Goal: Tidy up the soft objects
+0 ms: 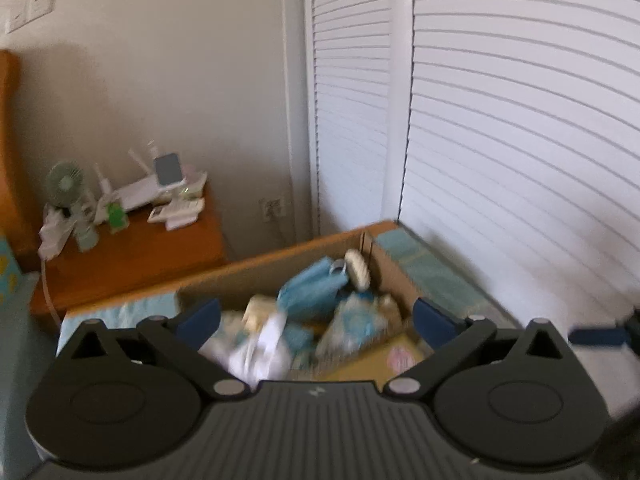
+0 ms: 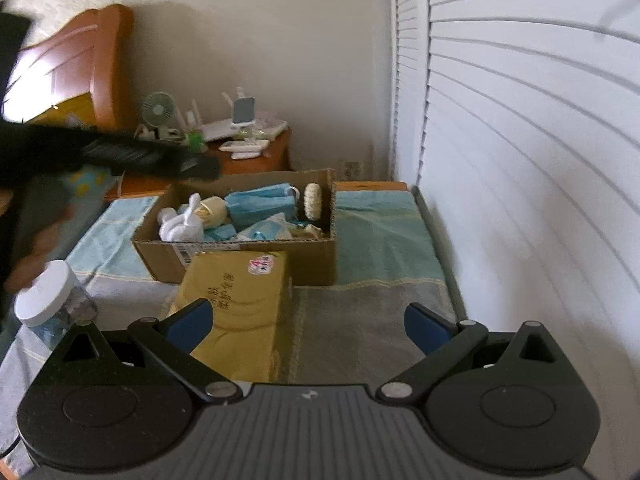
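Hovering with fingers apart and nothing between them, left gripper [image 1: 316,320] sits over the cardboard box [image 2: 256,250] of soft items (view blurred). Right gripper [image 2: 308,326] fingers also apart, empty, above the bed [image 2: 372,308]; yellow tissue pack [image 2: 240,296] just near of the box, white-lidded jar [image 2: 50,300] at left.

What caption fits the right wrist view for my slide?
Open right claw hovers over a yellow tissue pack before a cardboard box of soft items on the bed.
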